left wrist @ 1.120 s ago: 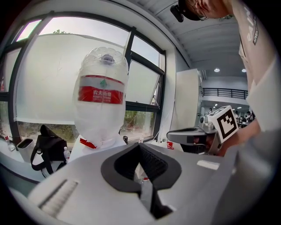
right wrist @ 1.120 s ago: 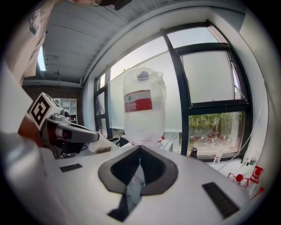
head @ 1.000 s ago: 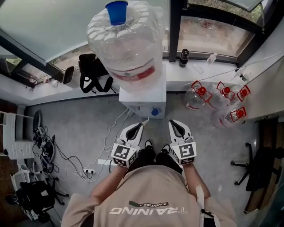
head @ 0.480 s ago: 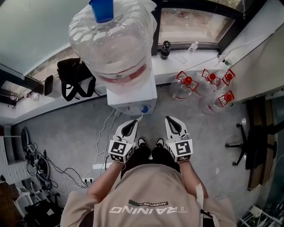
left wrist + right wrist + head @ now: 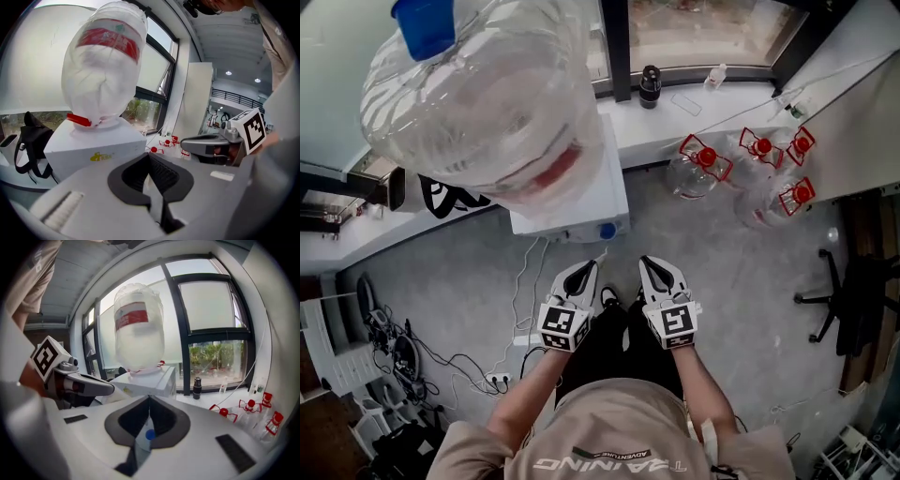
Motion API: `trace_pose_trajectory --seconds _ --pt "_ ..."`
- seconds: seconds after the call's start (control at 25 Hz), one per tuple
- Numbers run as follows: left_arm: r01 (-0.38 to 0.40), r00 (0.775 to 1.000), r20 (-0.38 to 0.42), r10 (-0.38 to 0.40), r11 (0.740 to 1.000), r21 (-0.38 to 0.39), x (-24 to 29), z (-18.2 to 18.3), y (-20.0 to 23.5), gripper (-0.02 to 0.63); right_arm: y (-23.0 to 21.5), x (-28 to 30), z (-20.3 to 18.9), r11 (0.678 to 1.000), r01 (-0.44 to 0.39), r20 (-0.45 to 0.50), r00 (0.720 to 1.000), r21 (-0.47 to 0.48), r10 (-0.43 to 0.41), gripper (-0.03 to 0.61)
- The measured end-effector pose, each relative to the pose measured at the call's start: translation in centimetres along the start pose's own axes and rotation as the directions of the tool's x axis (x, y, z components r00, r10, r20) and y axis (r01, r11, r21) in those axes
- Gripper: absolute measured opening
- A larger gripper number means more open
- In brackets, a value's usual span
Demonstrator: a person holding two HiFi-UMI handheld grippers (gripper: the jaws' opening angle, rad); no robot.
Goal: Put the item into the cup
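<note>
I see no cup and no loose item in any view. My left gripper (image 5: 585,269) and right gripper (image 5: 650,263) are held side by side at waist height, pointing at a white water dispenser (image 5: 581,211). Both are shut with nothing between the jaws. A large clear water bottle (image 5: 487,103) with a red label sits upside down on the dispenser. A blue tap (image 5: 607,231) shows on its front, just beyond the fingertips. In the left gripper view the shut left gripper (image 5: 150,157) faces the dispenser (image 5: 93,147). The right gripper view shows the right gripper (image 5: 149,401) shut too.
Several empty bottles with red handles (image 5: 750,169) lie on the floor to the right. A black bag (image 5: 455,199) and a dark flask (image 5: 651,84) rest on the window ledge. Cables and a power strip (image 5: 497,380) run along the left floor. An office chair (image 5: 848,300) stands far right.
The head view has swung and closed in on the dispenser, so the bottle looms larger at top left. Both grippers stay shut and side by side.
</note>
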State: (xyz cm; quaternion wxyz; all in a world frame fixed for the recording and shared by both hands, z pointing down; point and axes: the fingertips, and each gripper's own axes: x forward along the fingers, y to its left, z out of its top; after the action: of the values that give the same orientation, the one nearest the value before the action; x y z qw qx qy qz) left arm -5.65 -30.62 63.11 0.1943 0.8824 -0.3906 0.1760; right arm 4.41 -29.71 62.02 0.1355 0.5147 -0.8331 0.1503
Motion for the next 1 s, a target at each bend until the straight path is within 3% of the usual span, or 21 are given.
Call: trace_pose_trajectory --seconds 0.32,0.56,1.0 --pt "-0.059 0.998 -0.037 0.058 0.998 -0.017 5.9 -5.7 2.2 0.009 -1.4 3.6 -7.8 1.000 0.006 -0.065 0.998 0.020 -0.005 0.012" --pt "-0.109 0.991 -0.081 0.104 0.992 -0.059 8.7 -10.6 4.3 0.009 -1.9 7.0 -13.0 0.999 -0.008 -0.085 0.996 -0.031 0.006 0.012" --pt "-0.176 0.981 -0.103 0.164 0.977 -0.121 13.5 -17.9 8.3 0.008 -1.4 11.8 -19.2 0.998 -0.062 -0.113 0.992 -0.032 0.059 0.012"
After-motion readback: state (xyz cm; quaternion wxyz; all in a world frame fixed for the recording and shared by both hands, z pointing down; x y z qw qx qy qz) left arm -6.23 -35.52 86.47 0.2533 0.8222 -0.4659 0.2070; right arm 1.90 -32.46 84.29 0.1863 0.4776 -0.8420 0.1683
